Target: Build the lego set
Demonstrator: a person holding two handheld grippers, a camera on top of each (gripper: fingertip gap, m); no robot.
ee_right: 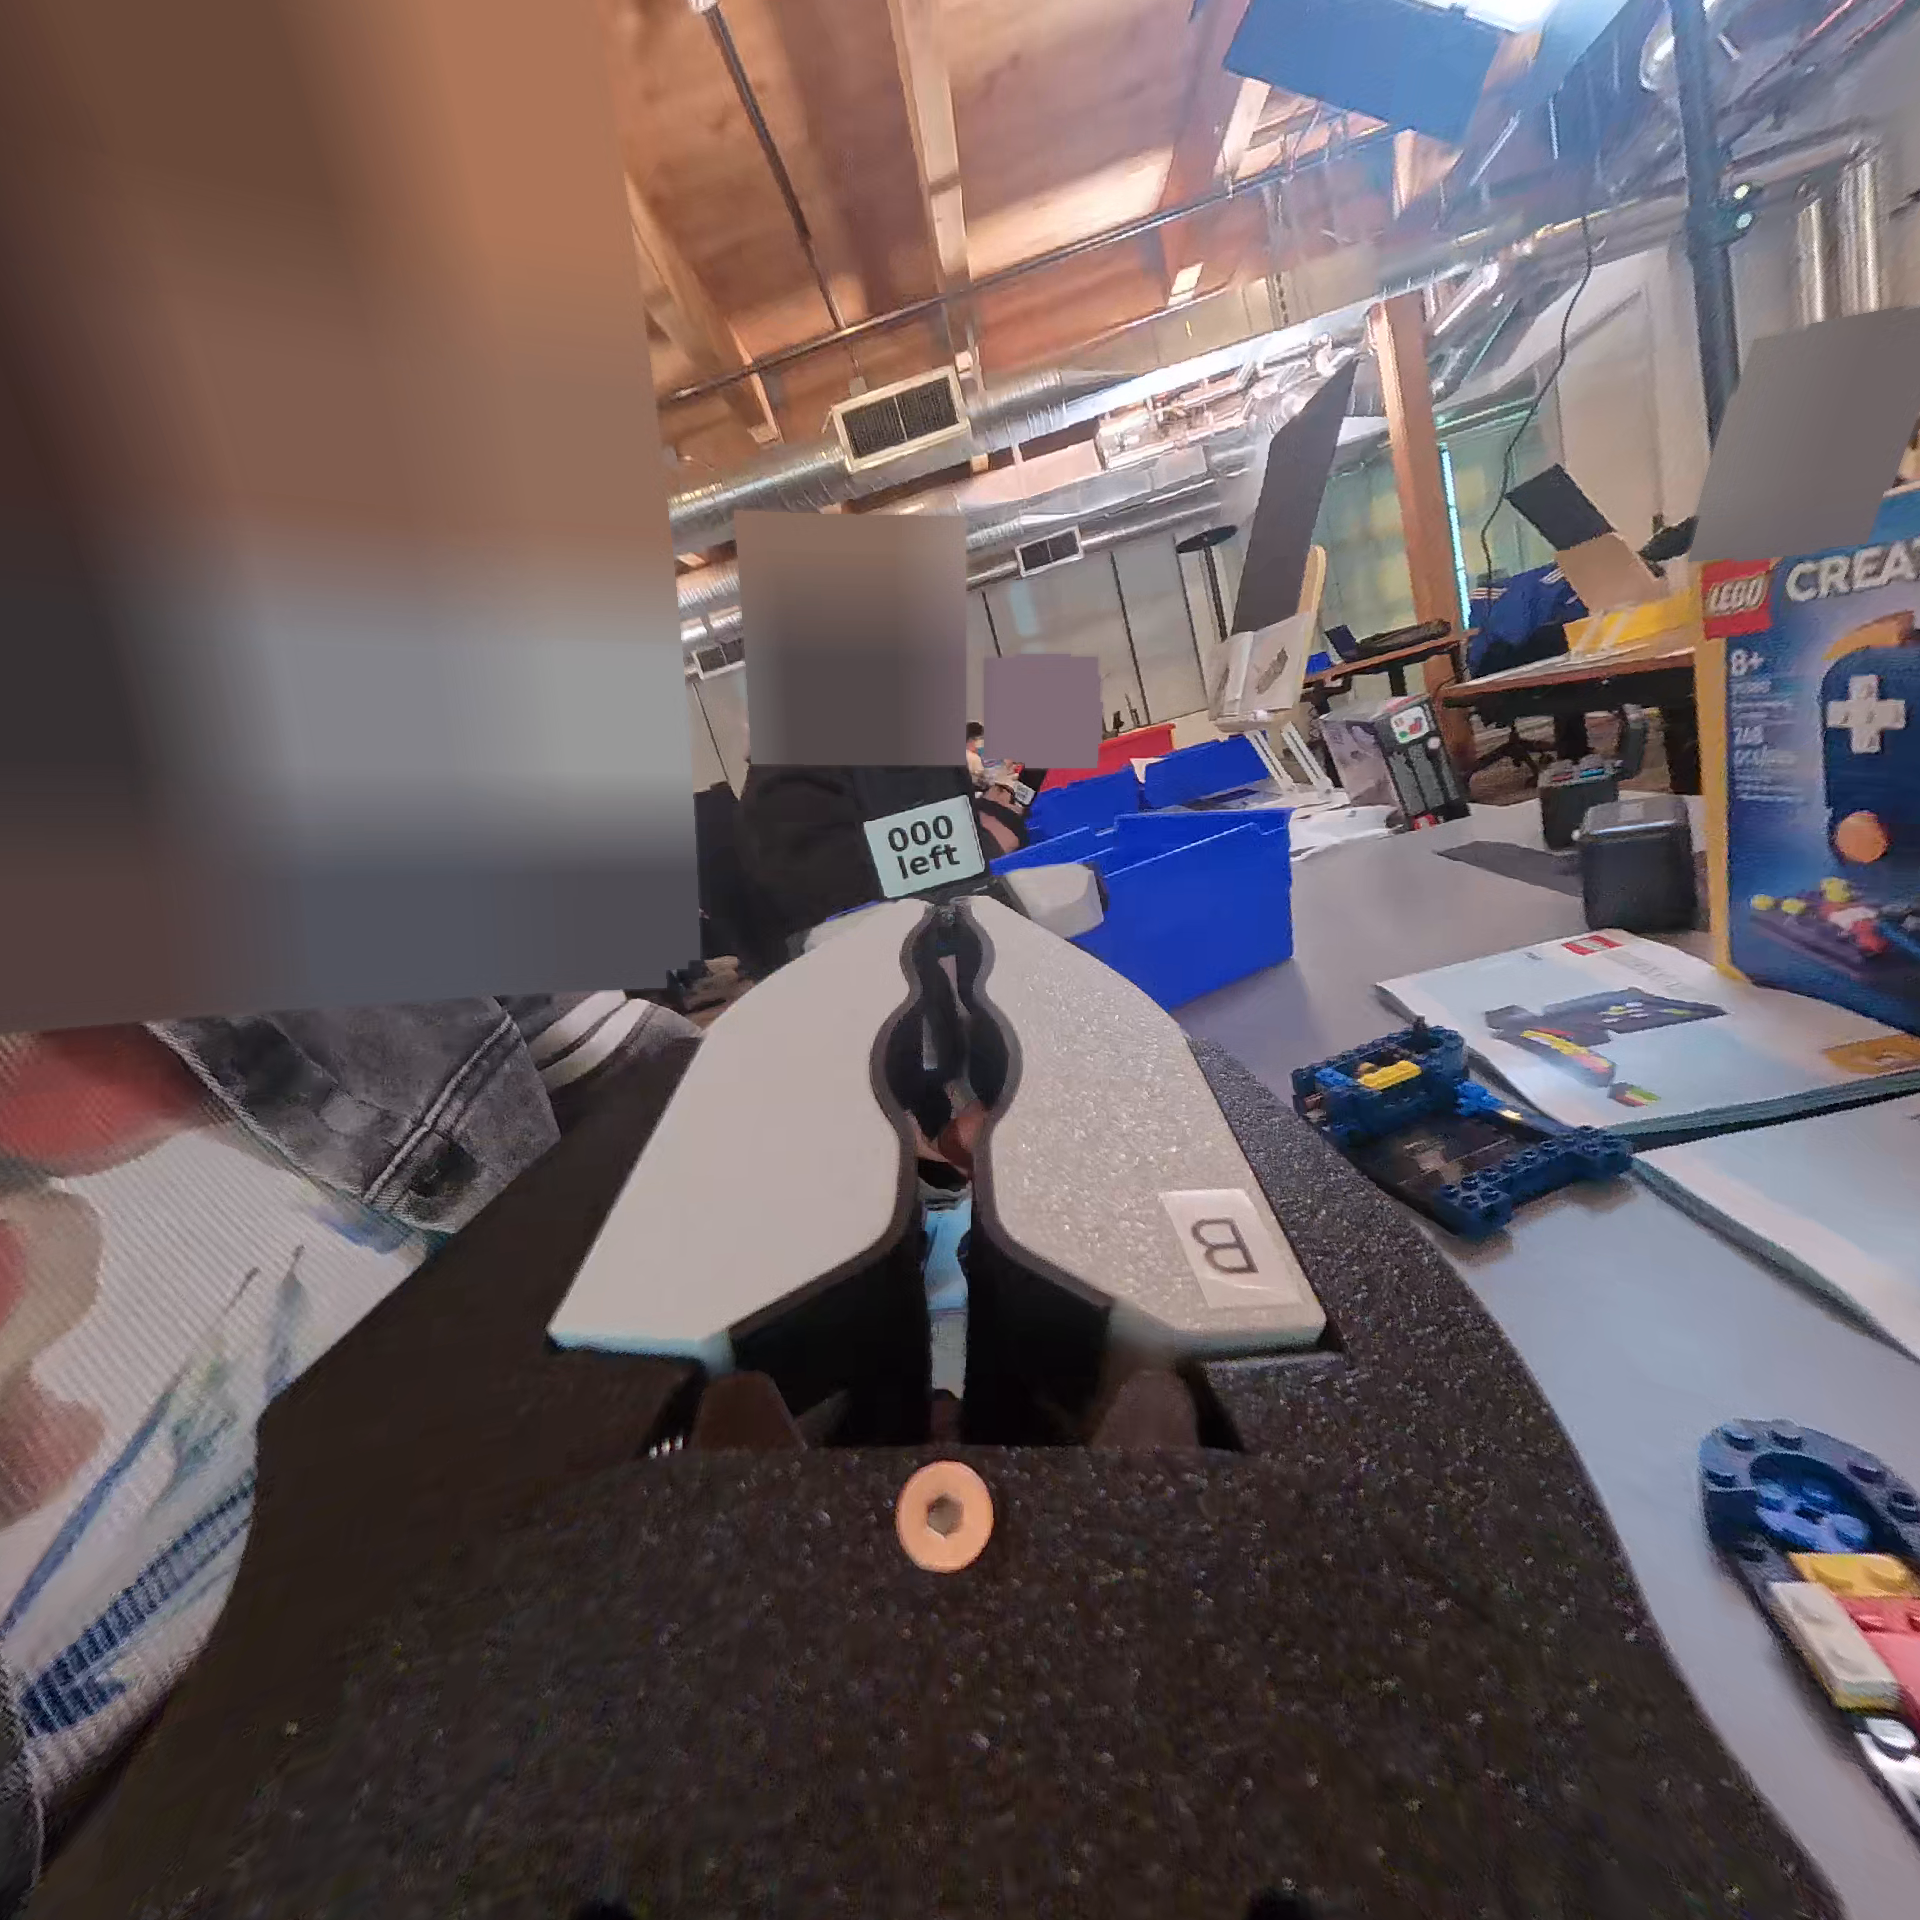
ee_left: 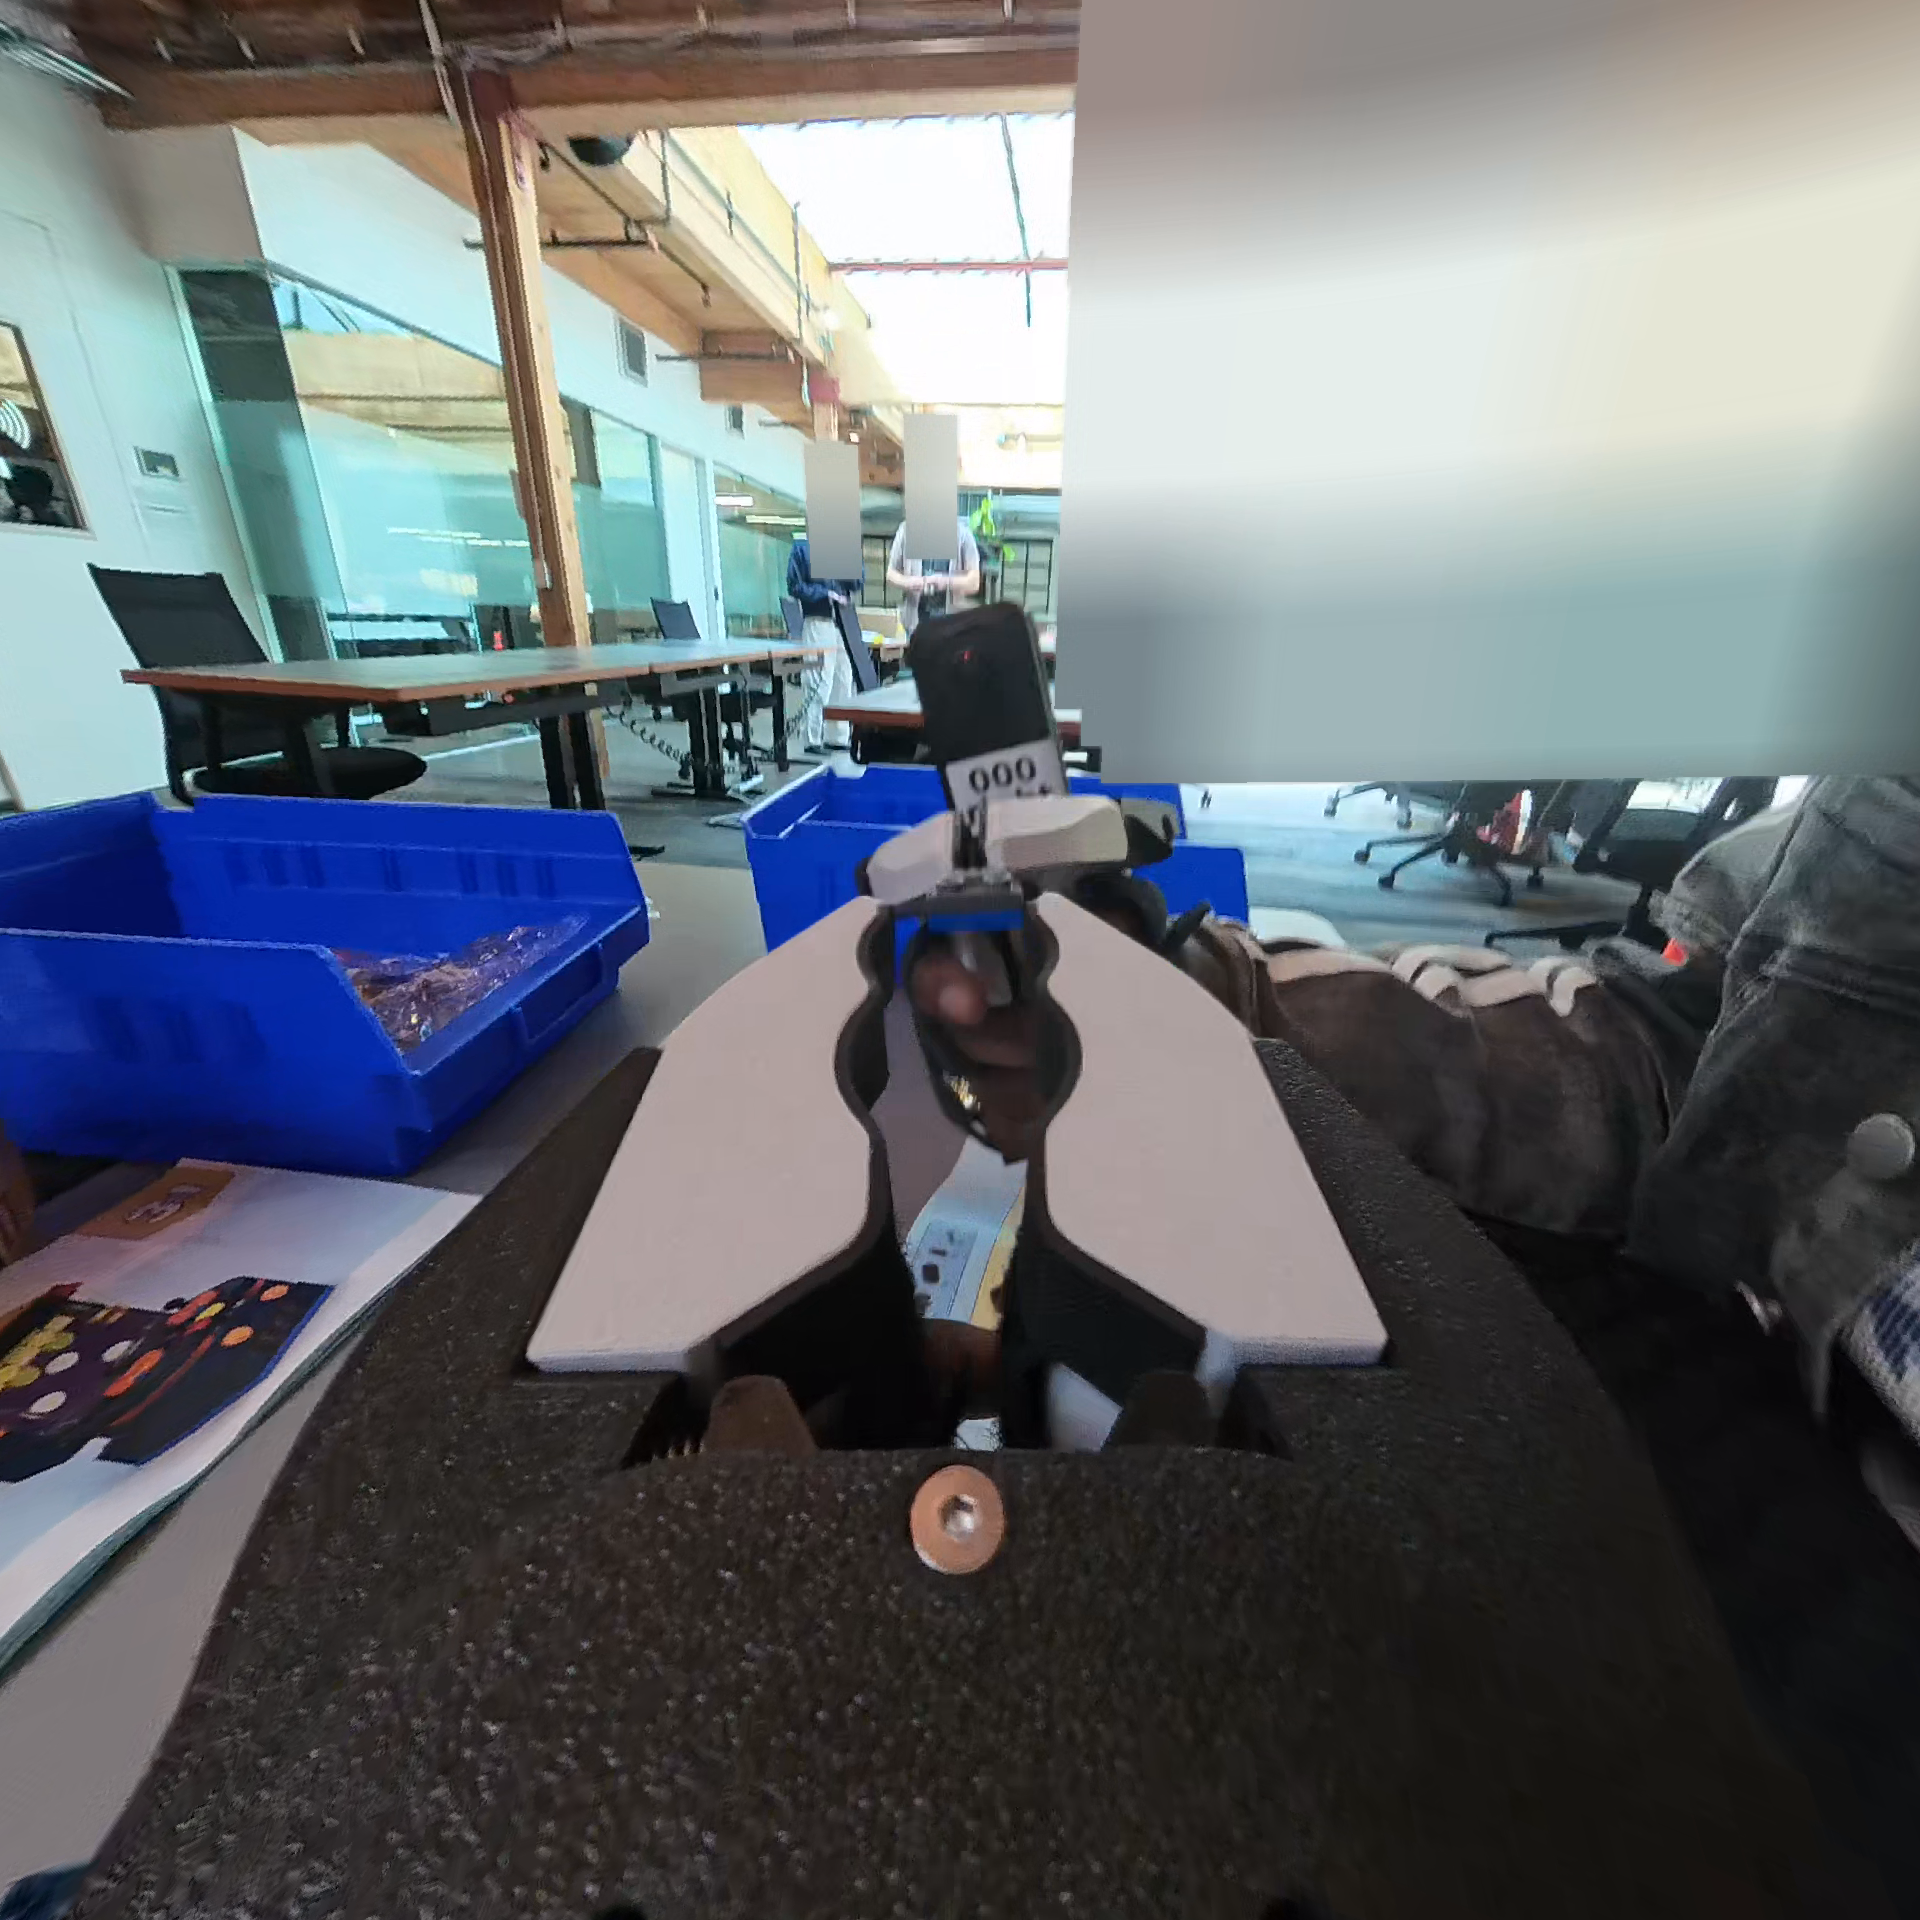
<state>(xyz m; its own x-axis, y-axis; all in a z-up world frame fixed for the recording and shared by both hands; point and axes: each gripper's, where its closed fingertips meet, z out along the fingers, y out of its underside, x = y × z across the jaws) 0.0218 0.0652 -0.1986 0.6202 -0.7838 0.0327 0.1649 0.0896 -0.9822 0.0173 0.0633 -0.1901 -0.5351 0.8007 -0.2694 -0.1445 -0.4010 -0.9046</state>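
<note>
Grey table [ee_right: 1558, 1351], timbered room; left jaws pinch blue brick [ee_left: 971, 922], right seemingly pressed together.

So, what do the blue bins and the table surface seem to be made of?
The blue bins look like moulded hard plastic: uniform colour, a slight gloss, ribbed walls and rounded rims. The table looks like a matte grey laminate or similar smooth sheet, flat with soft reflections; the core under it cannot be told.
</note>
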